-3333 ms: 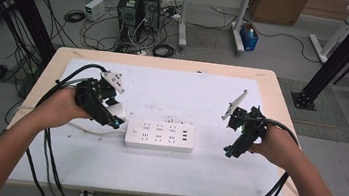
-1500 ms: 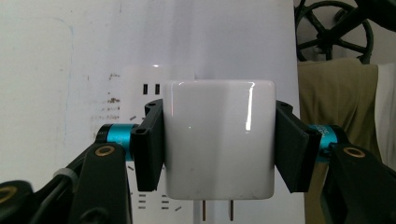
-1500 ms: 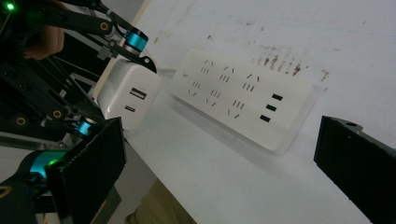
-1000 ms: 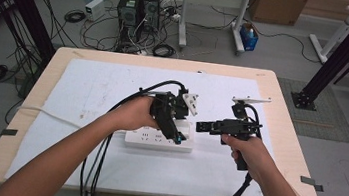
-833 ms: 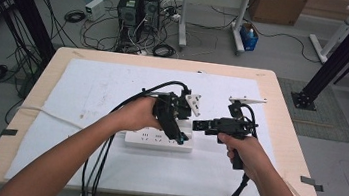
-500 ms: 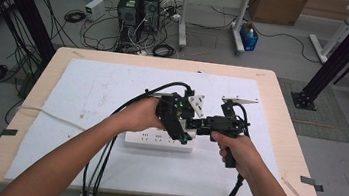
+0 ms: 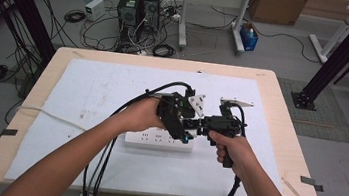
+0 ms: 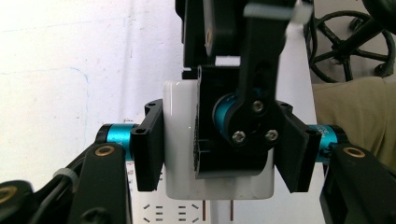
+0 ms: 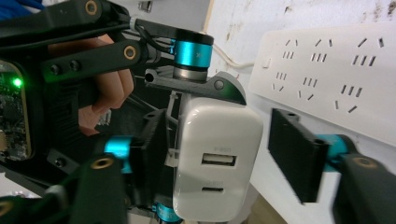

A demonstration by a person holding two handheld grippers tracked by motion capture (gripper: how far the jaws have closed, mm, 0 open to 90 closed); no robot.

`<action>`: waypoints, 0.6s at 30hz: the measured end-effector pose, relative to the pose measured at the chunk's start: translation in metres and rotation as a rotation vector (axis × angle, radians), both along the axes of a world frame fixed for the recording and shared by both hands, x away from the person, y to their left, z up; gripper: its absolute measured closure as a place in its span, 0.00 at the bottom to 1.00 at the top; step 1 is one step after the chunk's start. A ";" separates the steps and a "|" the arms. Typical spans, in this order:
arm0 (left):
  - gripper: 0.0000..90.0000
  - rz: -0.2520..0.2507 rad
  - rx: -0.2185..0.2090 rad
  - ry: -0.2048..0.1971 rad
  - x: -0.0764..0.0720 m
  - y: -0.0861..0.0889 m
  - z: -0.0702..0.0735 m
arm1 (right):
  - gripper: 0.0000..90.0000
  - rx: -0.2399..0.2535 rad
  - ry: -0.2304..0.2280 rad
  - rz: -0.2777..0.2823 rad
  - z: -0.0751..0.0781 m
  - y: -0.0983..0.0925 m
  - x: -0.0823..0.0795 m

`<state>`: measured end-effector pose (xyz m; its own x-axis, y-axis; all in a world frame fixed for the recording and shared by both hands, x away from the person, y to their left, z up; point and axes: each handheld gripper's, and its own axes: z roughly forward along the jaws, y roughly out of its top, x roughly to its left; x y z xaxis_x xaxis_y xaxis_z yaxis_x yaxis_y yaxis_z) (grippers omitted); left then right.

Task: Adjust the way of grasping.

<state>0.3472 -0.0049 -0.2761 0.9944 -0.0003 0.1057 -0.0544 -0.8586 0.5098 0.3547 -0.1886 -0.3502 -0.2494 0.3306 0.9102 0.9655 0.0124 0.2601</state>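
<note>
Your left gripper (image 7: 185, 135) pinches the white charger (image 9: 217, 161) above the power strip (image 7: 157, 141), right of table centre. Your right gripper (image 7: 198, 127), jaws just closing, straddles it from three o'clock, one pad clearly apart. It looks light, rigid and glossy, so grip its flat sides. Its prongs are hidden.

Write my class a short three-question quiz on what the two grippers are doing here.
1. True or false: the white USB charger is plugged into the power strip.
2. Which one clamps the charger? A: left gripper. B: right gripper. C: neither.
3. Fill in: the charger's end face shows ___ ports.
Key: 1 false. 2 A; the right gripper's jaws have just been closing with the charger between them, one pad not yet touching it. 3 two.
</note>
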 end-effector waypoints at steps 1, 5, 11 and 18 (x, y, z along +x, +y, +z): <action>0.47 -0.002 0.002 -0.002 0.000 0.000 0.000 | 0.48 0.007 0.005 0.001 0.000 0.000 0.000; 0.47 -0.005 -0.005 -0.012 0.000 0.001 0.001 | 0.51 0.026 0.024 -0.002 -0.002 -0.001 0.002; 0.47 -0.009 -0.001 -0.023 0.000 0.000 0.000 | 0.59 0.047 0.029 0.006 -0.002 -0.001 0.002; 0.47 0.017 0.006 -0.048 0.000 -0.002 -0.001 | 0.69 0.044 0.041 -0.004 -0.003 -0.001 0.002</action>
<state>0.3469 -0.0071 -0.2771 0.9880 0.0160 0.1534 -0.0639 -0.8626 0.5019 0.3565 -0.1893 -0.3531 -0.2106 0.2912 0.9332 0.9753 -0.0025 0.2209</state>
